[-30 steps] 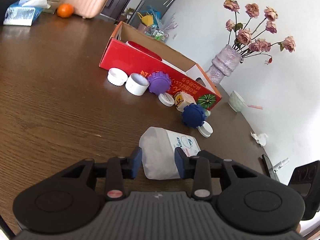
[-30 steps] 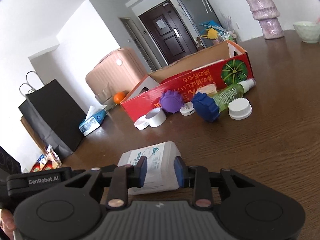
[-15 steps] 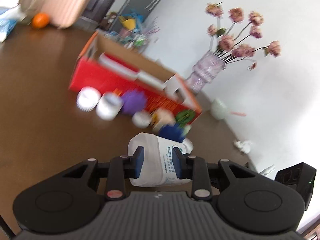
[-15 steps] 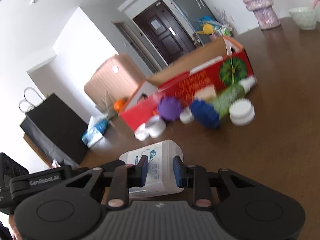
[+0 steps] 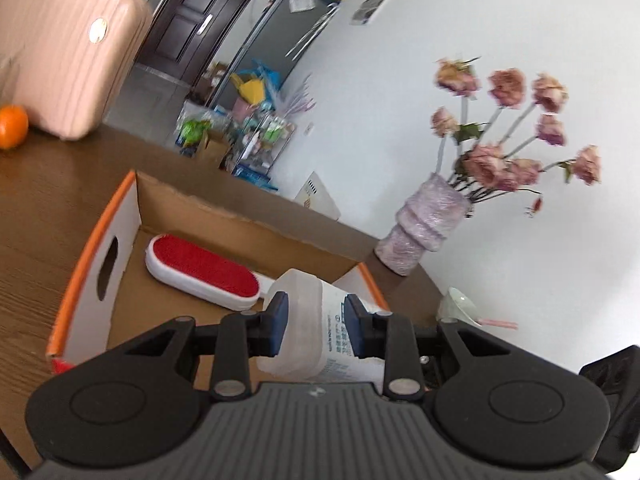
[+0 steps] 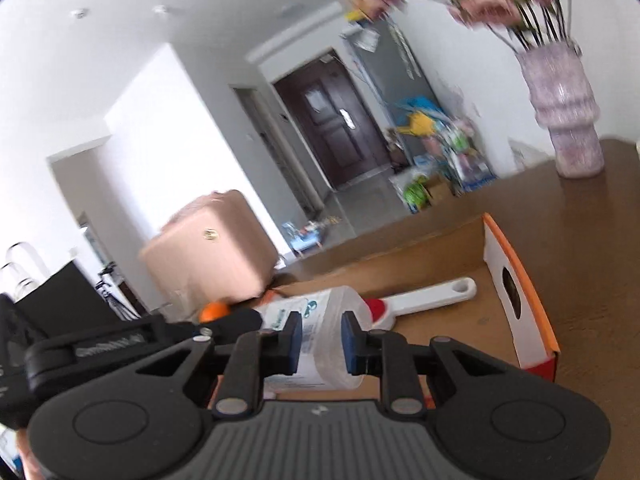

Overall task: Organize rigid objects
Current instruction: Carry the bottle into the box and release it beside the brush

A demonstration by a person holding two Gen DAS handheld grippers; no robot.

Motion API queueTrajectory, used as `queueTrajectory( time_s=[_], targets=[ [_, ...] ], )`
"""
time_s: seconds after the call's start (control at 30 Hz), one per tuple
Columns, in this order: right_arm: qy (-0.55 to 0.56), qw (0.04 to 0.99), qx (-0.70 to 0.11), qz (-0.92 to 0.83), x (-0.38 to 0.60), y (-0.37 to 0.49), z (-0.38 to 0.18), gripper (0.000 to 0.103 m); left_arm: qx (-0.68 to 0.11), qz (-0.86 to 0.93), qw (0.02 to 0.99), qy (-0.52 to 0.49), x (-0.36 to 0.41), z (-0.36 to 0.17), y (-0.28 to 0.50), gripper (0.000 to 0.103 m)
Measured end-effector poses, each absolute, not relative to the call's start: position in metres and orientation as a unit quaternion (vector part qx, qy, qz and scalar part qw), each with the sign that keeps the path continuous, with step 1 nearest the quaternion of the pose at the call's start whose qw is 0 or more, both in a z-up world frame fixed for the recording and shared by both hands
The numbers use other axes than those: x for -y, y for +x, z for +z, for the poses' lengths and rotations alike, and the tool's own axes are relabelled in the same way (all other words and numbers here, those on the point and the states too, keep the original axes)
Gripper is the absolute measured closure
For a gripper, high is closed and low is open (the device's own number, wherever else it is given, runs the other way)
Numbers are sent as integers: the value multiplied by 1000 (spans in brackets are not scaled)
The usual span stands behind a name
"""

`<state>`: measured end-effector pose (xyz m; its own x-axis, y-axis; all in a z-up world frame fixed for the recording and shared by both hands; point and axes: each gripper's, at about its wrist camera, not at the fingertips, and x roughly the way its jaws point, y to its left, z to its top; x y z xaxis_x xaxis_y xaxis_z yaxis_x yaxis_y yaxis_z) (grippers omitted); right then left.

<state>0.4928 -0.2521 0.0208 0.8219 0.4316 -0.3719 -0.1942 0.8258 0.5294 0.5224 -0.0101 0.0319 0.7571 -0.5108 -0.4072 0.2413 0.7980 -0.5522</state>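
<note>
A translucent white plastic bottle (image 5: 308, 320) with a printed label is held between both grippers. My left gripper (image 5: 314, 330) is shut on one end of it and my right gripper (image 6: 320, 342) is shut on the other end (image 6: 324, 344). The bottle hangs over the open cardboard box (image 5: 92, 256) with orange rim. A white lint brush with a red pad (image 5: 202, 274) lies on the box floor; its white handle (image 6: 432, 296) shows in the right wrist view. The loose caps and small bottles on the table are out of view.
A lilac vase (image 5: 424, 226) with dried pink roses stands beyond the box's right end, with a small white bowl (image 5: 456, 306) near it. An orange (image 5: 12, 126) and a pink suitcase (image 5: 64, 48) are at the far left. The brown table (image 6: 592, 264) surrounds the box.
Both grippers have lifted the bottle off the table and carried it forward over the open box. The caps and small bottles in front of the box have dropped out of view.
</note>
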Motion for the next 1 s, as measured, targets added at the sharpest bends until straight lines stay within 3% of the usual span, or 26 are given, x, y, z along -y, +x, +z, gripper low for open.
queueTrajectory(
  time_s=[0.27,0.53,0.63,0.7,0.73,0.77,0.8,0.83,0.9,1.0],
  targets=[
    [226,913,-301,160,251,530,-25,82,-336,-188,898,-214,16,-18,546,73],
    [197,927,-282,152,242,515,-17,80,-301,-163,924,-173,10,-8,525,71],
    [183,937,-262,139,249,501,-1,80,-272,-130,945,-124,4,6,503,66],
    [175,943,-250,134,253,488,13,78,-250,-108,959,-73,1,17,484,48],
    [161,948,-241,130,255,478,20,73,-244,-105,963,-54,0,22,476,41],
    [140,954,-232,125,254,471,24,67,-236,-104,965,-42,-2,27,466,25],
    [100,964,-220,110,251,463,27,49,-221,-102,969,-31,-5,32,456,11],
    [45,975,-201,81,246,451,28,30,-199,-91,976,-15,-8,37,443,4],
    [-30,985,-167,35,243,431,26,13,-156,-62,986,11,-12,41,421,0],
    [-64,985,-158,18,247,406,26,12,-148,-35,987,50,-12,46,396,0]
  ],
)
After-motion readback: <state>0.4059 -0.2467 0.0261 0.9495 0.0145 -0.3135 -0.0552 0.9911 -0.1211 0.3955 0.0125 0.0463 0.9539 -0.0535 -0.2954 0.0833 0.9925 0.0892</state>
